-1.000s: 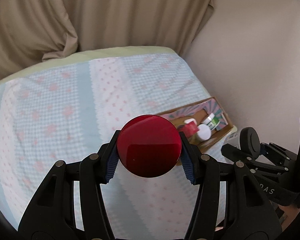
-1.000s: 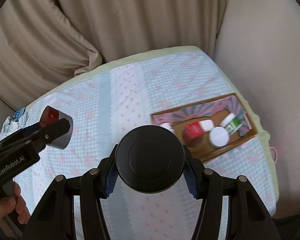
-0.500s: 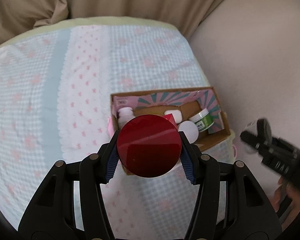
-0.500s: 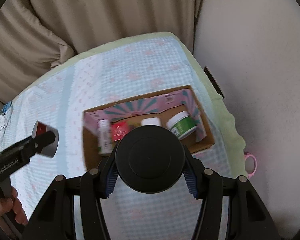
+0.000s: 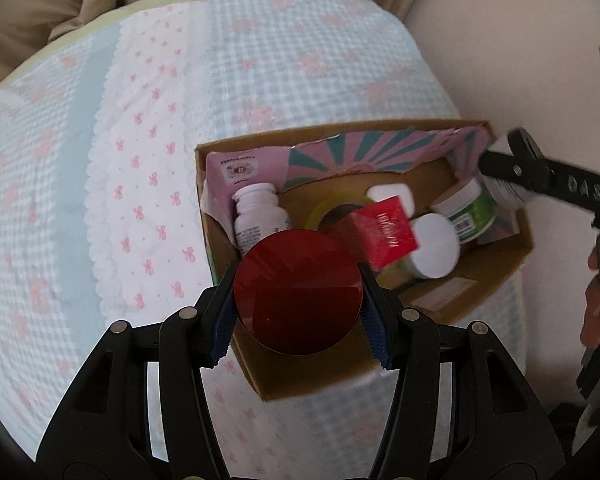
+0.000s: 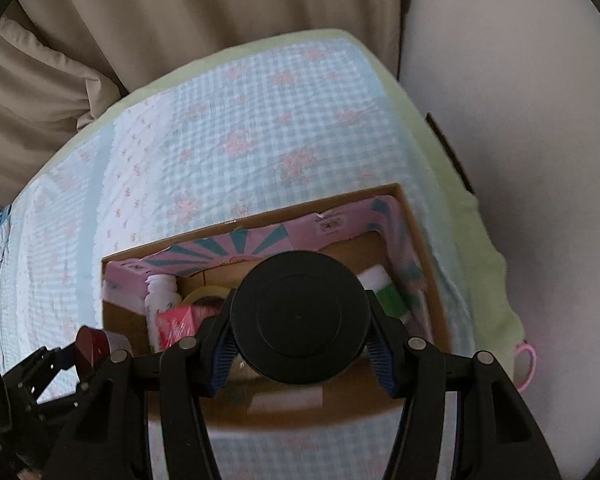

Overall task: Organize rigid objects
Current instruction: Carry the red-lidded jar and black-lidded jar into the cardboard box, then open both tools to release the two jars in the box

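Note:
My left gripper (image 5: 298, 294) is shut on a red-lidded round jar (image 5: 298, 292), held over the near left corner of an open cardboard box (image 5: 500, 292). It also shows in the right wrist view (image 6: 90, 346). My right gripper (image 6: 300, 318) is shut on a black-lidded round jar (image 6: 300, 318), held over the box (image 6: 424, 240). It also shows blurred in the left wrist view (image 5: 520, 172). Inside the box are a white bottle (image 5: 260, 212), a red carton (image 5: 384, 232), a white-lidded jar (image 5: 436, 246), a green-labelled jar (image 5: 468, 210) and a tape roll (image 5: 332, 206).
The box lies near the right edge of a bed with a blue-and-pink checked cover (image 5: 140, 160). A beige curtain (image 6: 220, 8) hangs behind the bed and a pale wall (image 6: 520, 120) stands to the right. A pink ring (image 6: 526, 364) sits by the bed edge.
Both grippers have moved forward and down toward the box, which now looks much larger. The right gripper has come over the box's right side. Both jars stay gripped.

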